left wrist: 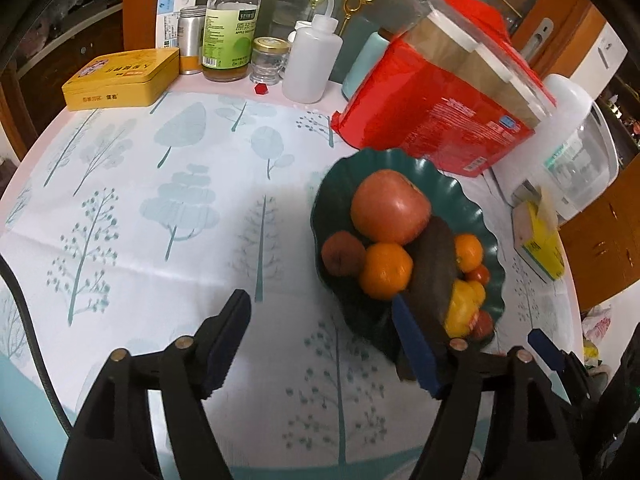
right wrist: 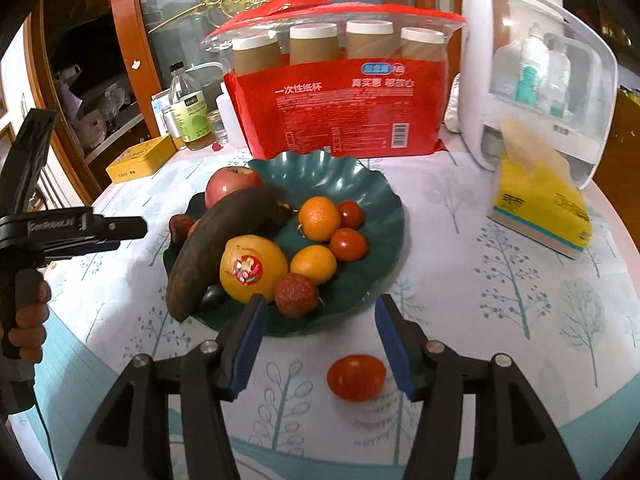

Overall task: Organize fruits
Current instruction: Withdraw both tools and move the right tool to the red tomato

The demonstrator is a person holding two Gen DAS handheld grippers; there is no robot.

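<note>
A dark green scalloped plate [right wrist: 360, 184] [left wrist: 476, 208] holds an apple [right wrist: 230, 186] [left wrist: 390, 206], a brown overripe banana [right wrist: 216, 248] [left wrist: 434, 268], oranges [right wrist: 319, 218], a stickered yellow citrus [right wrist: 252, 268], small tomatoes [right wrist: 348, 244] and a lychee [right wrist: 296, 295]. One red tomato [right wrist: 356, 377] lies on the tablecloth in front of the plate, between the open jaws of my right gripper [right wrist: 318, 346]. My left gripper [left wrist: 320, 344] is open and empty, left of the plate, over bare cloth.
A red pack of paper cups [right wrist: 340, 108] and a white appliance [right wrist: 536, 76] stand behind the plate. A yellow tissue box [right wrist: 540, 208] lies at right. A yellow tin [left wrist: 120, 78], bottles [left wrist: 230, 24] and a jar [left wrist: 270, 60] line the far left edge.
</note>
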